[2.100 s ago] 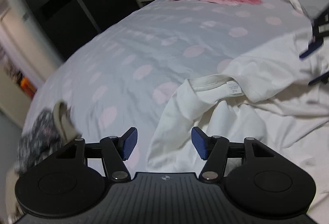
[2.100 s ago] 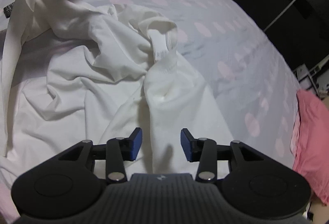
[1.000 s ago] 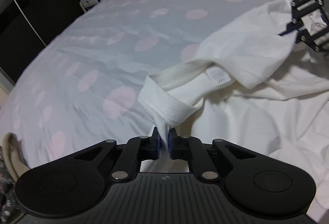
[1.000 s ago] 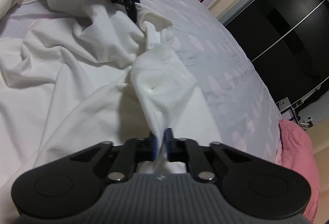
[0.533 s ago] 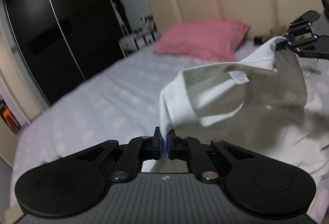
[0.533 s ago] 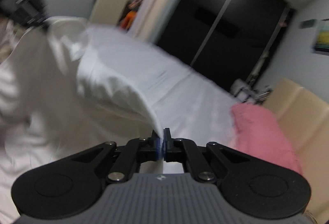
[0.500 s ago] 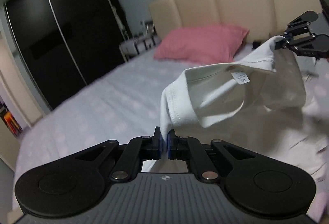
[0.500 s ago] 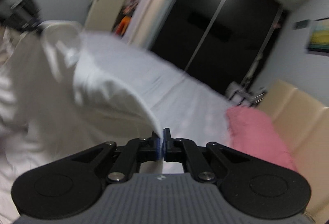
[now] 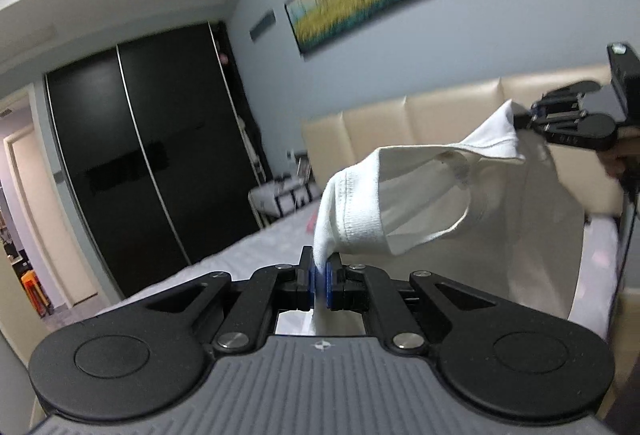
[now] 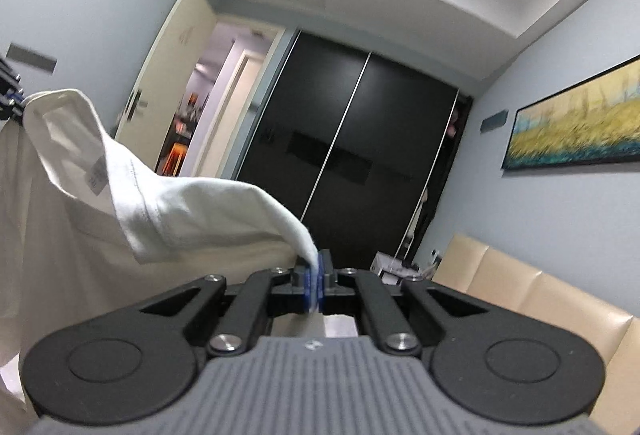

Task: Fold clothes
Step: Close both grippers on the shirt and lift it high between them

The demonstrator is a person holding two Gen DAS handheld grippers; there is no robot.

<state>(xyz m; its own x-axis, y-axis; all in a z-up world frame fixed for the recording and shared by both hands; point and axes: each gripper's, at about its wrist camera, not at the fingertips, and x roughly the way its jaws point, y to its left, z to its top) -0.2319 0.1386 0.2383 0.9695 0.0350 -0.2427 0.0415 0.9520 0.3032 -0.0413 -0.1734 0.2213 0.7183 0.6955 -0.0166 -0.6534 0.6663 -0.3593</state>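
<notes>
— What have you got?
— My left gripper [image 9: 320, 281] and right gripper [image 10: 316, 285] each pinch the white shirt [image 9: 480, 203].
— Where is it?
— Hanging between them, above the bed [image 9: 248, 255].

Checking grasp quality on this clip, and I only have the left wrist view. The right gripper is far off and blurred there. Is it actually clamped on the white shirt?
Observer: Yes. In the right wrist view the right gripper has its blue fingers closed, with a pinch of the white shirt between them.
Operator: I can't make out a label in my view. Is there one?
Observer: Yes. A small printed label shows inside the shirt, towards the end held by the left gripper. Its text is too blurred to read.
</notes>
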